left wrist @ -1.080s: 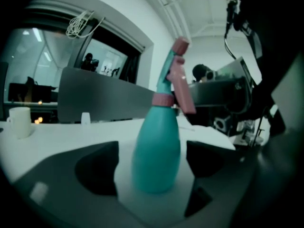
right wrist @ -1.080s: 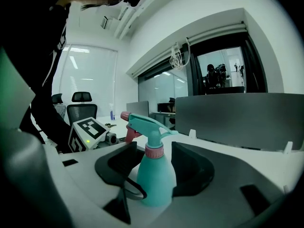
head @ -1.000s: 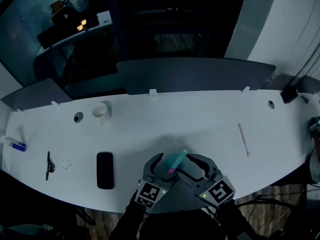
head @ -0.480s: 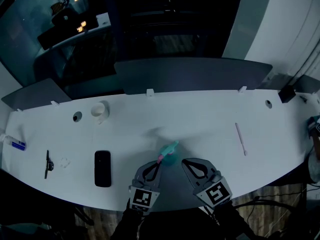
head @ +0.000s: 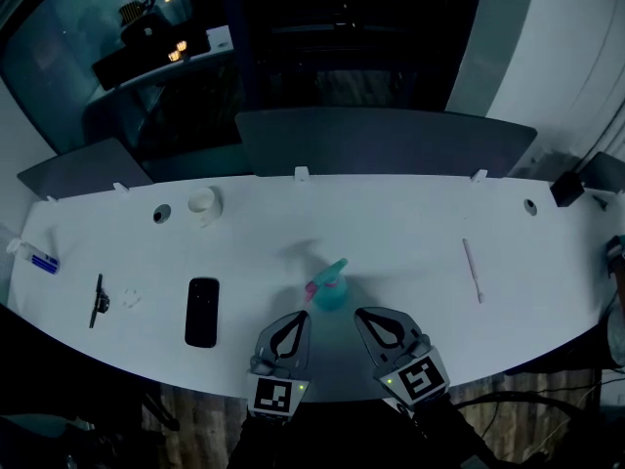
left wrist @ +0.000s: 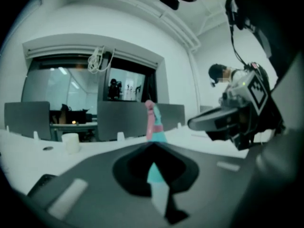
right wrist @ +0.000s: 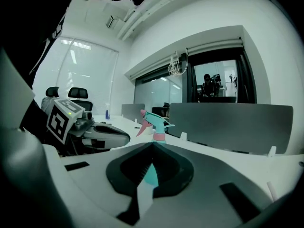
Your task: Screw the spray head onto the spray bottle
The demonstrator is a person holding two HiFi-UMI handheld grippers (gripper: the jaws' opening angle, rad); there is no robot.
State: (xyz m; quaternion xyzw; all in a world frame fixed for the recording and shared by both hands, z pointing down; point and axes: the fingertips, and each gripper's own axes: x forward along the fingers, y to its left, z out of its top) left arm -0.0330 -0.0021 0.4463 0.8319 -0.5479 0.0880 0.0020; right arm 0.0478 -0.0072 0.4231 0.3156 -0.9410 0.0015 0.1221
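Observation:
A teal spray bottle [head: 330,288] stands upright on the white table [head: 410,233], with its teal-and-pink spray head on top. In the left gripper view the bottle [left wrist: 153,122] rises just beyond the jaws, and in the right gripper view the bottle [right wrist: 154,122] shows its trigger head in profile. My left gripper [head: 295,318] is shut and empty, a short way in front of the bottle to its left. My right gripper [head: 367,317] is likewise shut and empty, in front of the bottle to its right. Neither touches the bottle.
A black phone [head: 202,311] lies left of the grippers, a small black tool [head: 99,299] further left. A white cup [head: 203,203] stands at the back left, a thin pale stick [head: 472,270] lies at the right. A grey partition [head: 391,145] runs behind the table.
Both grippers stood open around the bottle a second ago. They have let go, shut, and drawn back toward the table's front edge. The bottle now stands alone.

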